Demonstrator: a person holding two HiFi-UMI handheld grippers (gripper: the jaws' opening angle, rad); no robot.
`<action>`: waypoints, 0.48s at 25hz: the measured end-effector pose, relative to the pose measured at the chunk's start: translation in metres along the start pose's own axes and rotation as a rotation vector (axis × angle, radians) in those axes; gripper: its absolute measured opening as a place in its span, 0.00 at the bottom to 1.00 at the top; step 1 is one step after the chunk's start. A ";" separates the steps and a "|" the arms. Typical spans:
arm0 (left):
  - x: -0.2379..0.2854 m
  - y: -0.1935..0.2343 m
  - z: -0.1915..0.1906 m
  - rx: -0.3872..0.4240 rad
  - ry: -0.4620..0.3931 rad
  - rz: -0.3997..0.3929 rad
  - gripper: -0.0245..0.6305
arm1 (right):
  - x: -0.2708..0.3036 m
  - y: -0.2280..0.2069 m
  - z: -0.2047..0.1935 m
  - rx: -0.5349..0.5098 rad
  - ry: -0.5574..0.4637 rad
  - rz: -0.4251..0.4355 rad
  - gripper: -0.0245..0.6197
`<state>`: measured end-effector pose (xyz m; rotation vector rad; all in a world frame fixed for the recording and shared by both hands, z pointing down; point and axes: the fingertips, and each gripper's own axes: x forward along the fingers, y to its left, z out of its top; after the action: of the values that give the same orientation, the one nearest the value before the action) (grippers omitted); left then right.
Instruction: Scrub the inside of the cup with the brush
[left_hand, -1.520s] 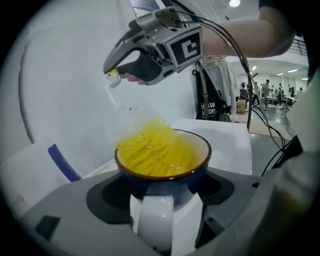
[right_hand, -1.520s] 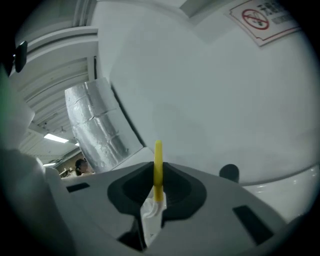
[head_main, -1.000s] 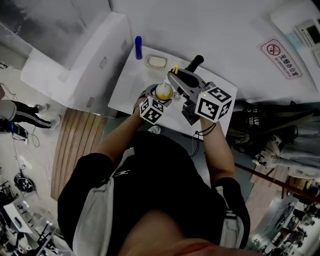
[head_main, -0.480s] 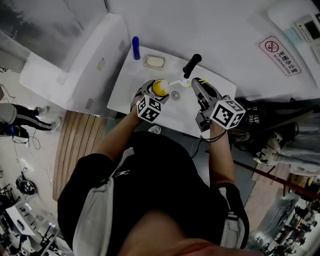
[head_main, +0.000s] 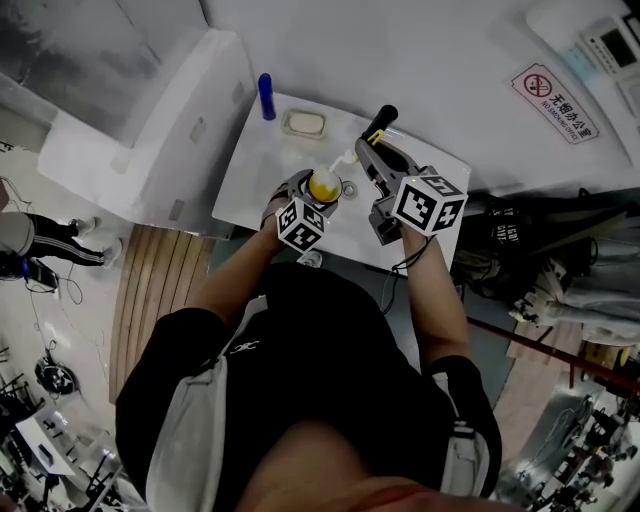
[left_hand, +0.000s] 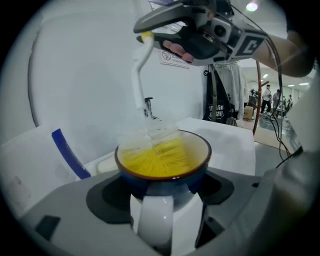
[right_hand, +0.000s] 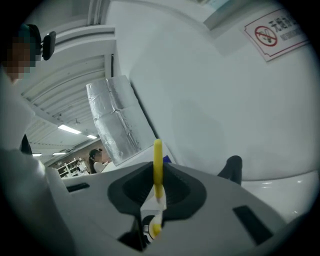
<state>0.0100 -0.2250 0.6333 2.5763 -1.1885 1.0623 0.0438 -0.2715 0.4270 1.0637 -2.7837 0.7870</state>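
Brush (left_hand: 135, 82) in cup (left_hand: 160, 182); blue stick (head_main: 265, 96), soap dish (head_main: 306, 122) just behind.

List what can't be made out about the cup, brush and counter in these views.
- Floor of the cup: left gripper view, yellow bristles of the brush cover it.
- Bristles in the right gripper view: hidden behind the right gripper body; only the handle end shows.
- Blue object on the counter: head view, too small to identify.
- Wall sign: print too small in head view; cut by the edge in right gripper view.
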 end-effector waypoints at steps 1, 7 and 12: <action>0.001 -0.003 0.001 0.000 0.000 -0.010 0.62 | 0.005 0.008 0.000 -0.013 0.010 0.020 0.12; 0.002 -0.001 0.000 -0.081 -0.004 -0.034 0.62 | 0.009 0.073 -0.015 -0.213 0.087 0.143 0.13; 0.001 0.011 -0.002 -0.177 -0.022 -0.046 0.62 | -0.018 0.077 -0.026 -0.227 0.073 0.145 0.13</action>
<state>0.0015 -0.2322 0.6336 2.4734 -1.1648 0.8787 0.0057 -0.1996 0.4115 0.7873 -2.8265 0.4941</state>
